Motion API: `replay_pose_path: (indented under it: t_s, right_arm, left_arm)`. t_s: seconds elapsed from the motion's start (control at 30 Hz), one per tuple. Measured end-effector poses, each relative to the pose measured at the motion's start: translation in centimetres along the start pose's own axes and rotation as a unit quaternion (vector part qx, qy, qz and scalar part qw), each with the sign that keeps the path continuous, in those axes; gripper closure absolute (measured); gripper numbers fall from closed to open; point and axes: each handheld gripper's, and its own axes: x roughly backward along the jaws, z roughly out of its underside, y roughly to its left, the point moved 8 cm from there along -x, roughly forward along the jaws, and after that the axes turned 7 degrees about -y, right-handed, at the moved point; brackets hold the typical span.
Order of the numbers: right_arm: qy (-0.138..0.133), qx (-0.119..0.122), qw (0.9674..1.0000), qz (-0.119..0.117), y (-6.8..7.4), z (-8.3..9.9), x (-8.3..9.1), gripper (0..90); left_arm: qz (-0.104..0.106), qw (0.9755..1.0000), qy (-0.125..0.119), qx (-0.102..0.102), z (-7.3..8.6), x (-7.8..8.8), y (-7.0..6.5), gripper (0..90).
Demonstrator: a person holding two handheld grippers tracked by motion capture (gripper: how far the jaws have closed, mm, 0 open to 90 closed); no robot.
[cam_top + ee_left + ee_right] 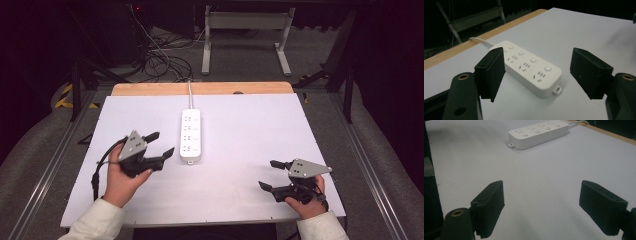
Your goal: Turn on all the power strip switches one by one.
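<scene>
Your left gripper [161,143] gapes empty just beside the white power strip [191,135], whose four round buttons your left gripper view resolves, while your right gripper [272,174] rests spread wide, holding nothing.

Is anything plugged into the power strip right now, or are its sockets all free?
All free: the power strip lies flat on the white table, every socket face bare. Only its own cable leaves its far end.

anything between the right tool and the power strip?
No. In the right gripper view, only bare white table lies between the open right tool and the power strip; the high view shows the same gap.
</scene>
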Motion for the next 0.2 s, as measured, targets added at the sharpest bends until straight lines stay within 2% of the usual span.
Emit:
replay_pose_path:
  t_s: [0.03,0.07,0.2]
  right_arm:
    - [0.001,0.0,1.0,0.0,0.0,0.0,0.0,20.8]
    - [0.0,0.002,1.0,0.0,0.0,0.0,0.0,20.8]
    - [0.002,0.004,1.0,-0.002,0.1,0.0,0.0,20.6]
  left_arm:
    - [-0.003,0.9999,0.01,-0.003,0.9,0.5,-0.1,23.3]
    - [-0.002,0.9997,0.023,0.004,1.8,1.1,-0.3,18.3]
    - [0.007,0.9986,0.034,0.04,4.1,3.3,-0.8,17.2]
